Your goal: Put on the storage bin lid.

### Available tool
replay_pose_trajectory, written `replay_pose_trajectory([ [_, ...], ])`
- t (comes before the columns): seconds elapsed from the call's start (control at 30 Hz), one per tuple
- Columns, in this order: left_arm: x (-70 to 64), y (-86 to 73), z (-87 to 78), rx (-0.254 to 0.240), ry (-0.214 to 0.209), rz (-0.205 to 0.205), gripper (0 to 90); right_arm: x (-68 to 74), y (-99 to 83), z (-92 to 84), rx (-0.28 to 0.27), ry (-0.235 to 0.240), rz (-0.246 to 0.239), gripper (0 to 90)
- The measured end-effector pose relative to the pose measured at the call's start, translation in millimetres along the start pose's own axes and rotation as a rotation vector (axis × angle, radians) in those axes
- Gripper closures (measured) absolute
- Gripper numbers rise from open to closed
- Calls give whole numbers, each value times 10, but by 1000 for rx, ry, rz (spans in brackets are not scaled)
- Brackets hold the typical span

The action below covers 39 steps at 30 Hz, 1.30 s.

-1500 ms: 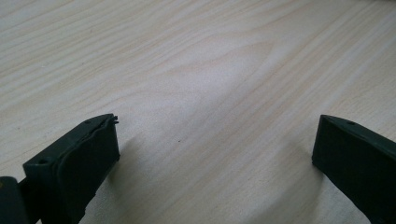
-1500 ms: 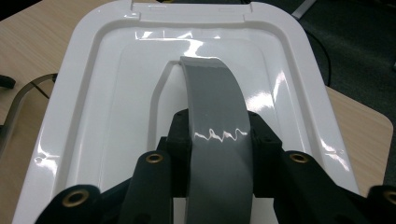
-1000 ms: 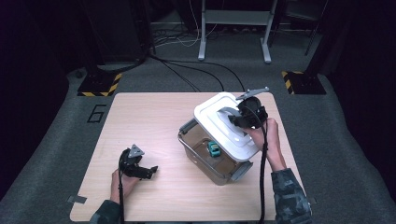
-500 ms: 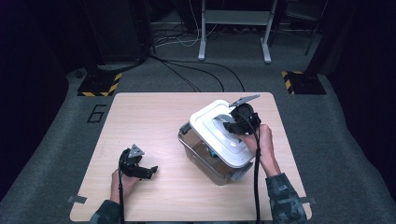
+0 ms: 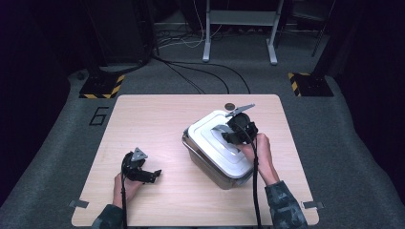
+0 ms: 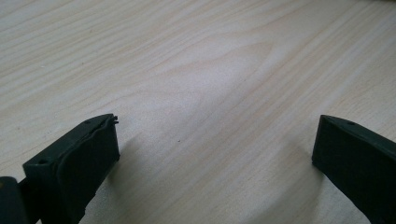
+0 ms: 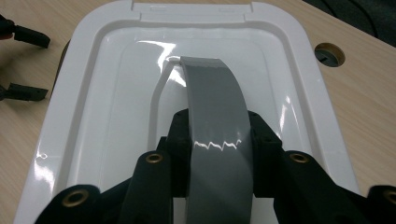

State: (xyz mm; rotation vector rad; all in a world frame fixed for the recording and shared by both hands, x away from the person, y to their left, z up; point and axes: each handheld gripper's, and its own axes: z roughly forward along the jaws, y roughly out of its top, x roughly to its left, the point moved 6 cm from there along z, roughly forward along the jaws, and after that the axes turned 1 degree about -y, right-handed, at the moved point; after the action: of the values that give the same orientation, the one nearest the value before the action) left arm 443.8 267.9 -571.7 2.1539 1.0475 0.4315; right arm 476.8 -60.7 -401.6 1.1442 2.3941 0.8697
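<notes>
On wooden table, right of centre: metal container, set askew, topped by white lid with grey handle. Right gripper clamped on that handle, jaws pressed against both its sides, lid sitting on container rim. Near front left of table, well apart from container: left gripper, resting low over bare wood, jaws spread wide, nothing between them. Beyond container, by far edge: round cable hole in tabletop. On grey floor beyond: cables, yellow-black striped plates.
</notes>
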Motion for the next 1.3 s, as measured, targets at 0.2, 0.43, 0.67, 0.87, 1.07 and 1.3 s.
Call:
replay_pose_trajectory([
  [0.2, 0, 0, -1, 1, -2, -1, 4, 84, 0, 77, 15, 15, -15, 671],
  [0.43, -1, 0, 0, 1, -2, -1, 4, 184, -21, 174, 20, 25, -17, 671],
  [0.67, -1, 0, 0, 1, -2, -1, 3, 206, -56, 194, 23, 22, -42, 671],
  [0.87, -1, 0, 0, 1, -1, -1, 3, 205, -75, 197, 13, 30, -40, 666],
  [1.07, -1, 0, 0, 1, -1, 0, 3, 186, -44, 153, -19, 41, -18, 489],
  [1.3, -4, -1, 0, 1, -2, -3, 3, 117, -19, 17, -69, 48, 5, 195],
])
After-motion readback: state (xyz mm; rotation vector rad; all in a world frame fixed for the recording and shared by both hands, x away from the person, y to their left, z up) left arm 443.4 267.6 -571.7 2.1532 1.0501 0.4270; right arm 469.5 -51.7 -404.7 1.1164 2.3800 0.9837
